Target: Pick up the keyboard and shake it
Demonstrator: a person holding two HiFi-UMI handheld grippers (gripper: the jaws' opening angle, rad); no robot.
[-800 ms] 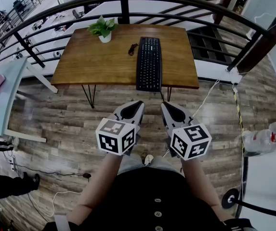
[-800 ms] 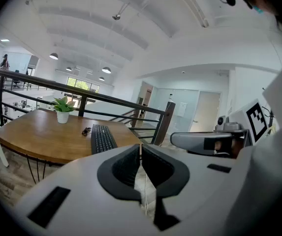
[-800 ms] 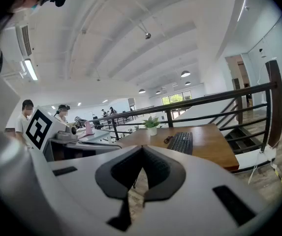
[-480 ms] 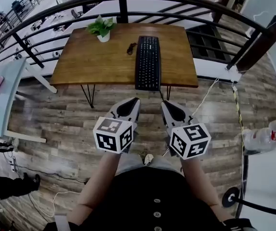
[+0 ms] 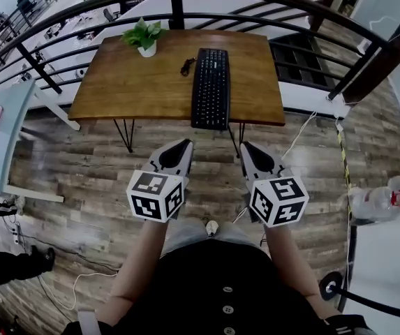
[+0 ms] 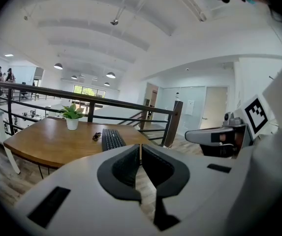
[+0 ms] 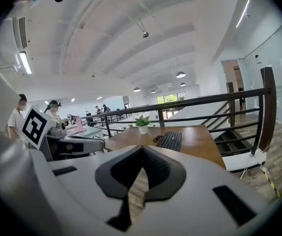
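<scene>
A black keyboard (image 5: pixel 211 87) lies lengthwise on the right half of a wooden table (image 5: pixel 116 82), its near end at the table's front edge. It also shows in the left gripper view (image 6: pixel 111 138) and the right gripper view (image 7: pixel 171 140). My left gripper (image 5: pixel 184 145) and right gripper (image 5: pixel 246 147) hang side by side over the floor, short of the table, both pointing toward it. Each is shut with nothing between its jaws. The left gripper's jaws (image 6: pixel 140 154) and the right gripper's jaws (image 7: pixel 141 156) meet at the tips.
A small potted plant (image 5: pixel 144 36) stands at the table's far left, and a dark cable bundle (image 5: pixel 185 66) lies beside the keyboard. A black metal railing (image 5: pixel 255 2) curves behind the table. A plastic bottle (image 5: pixel 381 201) lies at the right. Wood-plank floor (image 5: pixel 81 180) separates me from the table.
Both grippers have spread slightly apart, the left drifting left and the right drifting right. The view has shifted a little toward the table. Both stay shut.
</scene>
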